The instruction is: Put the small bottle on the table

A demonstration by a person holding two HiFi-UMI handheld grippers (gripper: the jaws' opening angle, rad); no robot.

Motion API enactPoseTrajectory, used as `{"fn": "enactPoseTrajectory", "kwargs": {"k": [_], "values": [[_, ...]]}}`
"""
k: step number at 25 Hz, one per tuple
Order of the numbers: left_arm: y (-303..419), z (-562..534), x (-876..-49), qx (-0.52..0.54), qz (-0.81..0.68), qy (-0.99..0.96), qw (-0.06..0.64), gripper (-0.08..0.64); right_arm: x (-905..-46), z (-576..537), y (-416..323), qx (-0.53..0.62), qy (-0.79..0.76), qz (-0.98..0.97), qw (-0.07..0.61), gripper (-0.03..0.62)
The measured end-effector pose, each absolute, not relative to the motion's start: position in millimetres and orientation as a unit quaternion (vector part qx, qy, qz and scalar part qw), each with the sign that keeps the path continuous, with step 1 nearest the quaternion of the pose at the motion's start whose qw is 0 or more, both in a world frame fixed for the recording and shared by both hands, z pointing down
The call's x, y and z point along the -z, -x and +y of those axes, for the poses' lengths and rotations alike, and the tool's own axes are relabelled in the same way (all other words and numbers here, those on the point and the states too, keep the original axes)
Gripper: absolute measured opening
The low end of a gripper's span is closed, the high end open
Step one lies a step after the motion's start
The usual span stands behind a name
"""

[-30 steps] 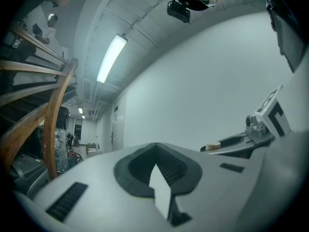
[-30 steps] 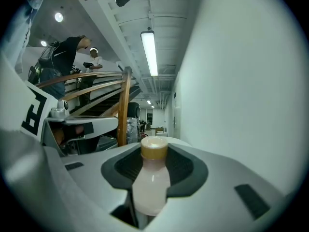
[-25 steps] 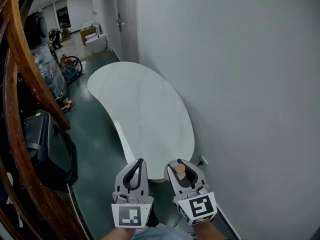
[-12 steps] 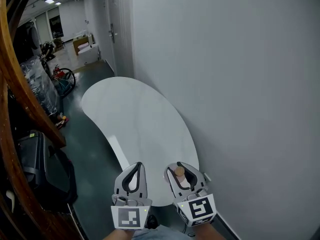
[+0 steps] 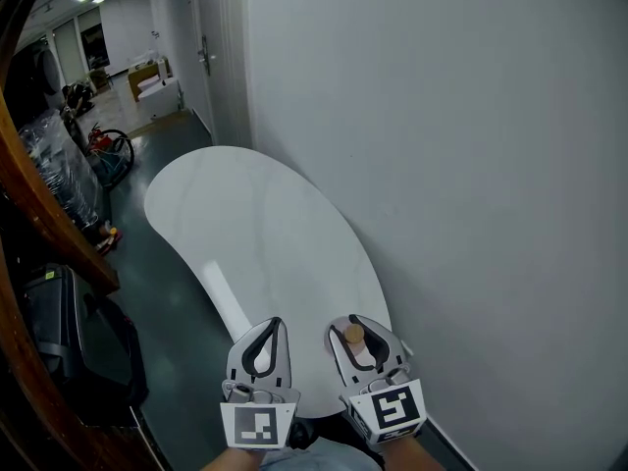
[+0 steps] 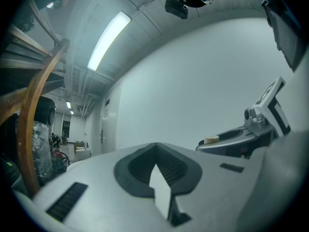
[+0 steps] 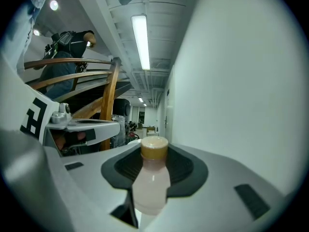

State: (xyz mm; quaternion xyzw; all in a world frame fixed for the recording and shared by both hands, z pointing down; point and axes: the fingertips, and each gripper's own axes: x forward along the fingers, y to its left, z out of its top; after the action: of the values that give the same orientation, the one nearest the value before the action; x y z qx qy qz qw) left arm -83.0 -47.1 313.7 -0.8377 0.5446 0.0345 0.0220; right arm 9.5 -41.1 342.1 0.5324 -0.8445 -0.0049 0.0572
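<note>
Pink-white small bottle (image 7: 150, 182) with a tan cap is held upright in the right gripper (image 5: 355, 322), whose jaws are partly closed and pressed on its body, near the near end of the white kidney-shaped table (image 5: 265, 234) beside the grey wall (image 5: 461, 165). The left gripper (image 5: 270, 324) is empty, its jaw tips brought together.

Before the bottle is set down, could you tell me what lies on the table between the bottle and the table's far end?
Nothing: the head view shows bare white table from the bottle in the right gripper to its far end.
</note>
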Motion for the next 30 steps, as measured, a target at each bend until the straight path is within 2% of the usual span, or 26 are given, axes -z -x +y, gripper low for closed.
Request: {"fn": "enactPoseTrajectory", "kwargs": {"k": [14, 22, 30], "values": [[71, -95, -322, -0.017, 0.562, 0.827, 0.012, 0.0, -358, -90, -20, -0.024, -0.512, -0.856, 0.065, 0.126], [67, -124, -326, -0.006, 0.598, 0.801, 0.011, 0.0, -353, -126, -19, 0.038, -0.464, -0.882, 0.072, 0.126], [73, -136, -335, -0.005, 0.618, 0.786, -0.005, 0.0, -350, -143, -20, 0.046, -0.452, -0.889, 0.065, 0.126]]}}
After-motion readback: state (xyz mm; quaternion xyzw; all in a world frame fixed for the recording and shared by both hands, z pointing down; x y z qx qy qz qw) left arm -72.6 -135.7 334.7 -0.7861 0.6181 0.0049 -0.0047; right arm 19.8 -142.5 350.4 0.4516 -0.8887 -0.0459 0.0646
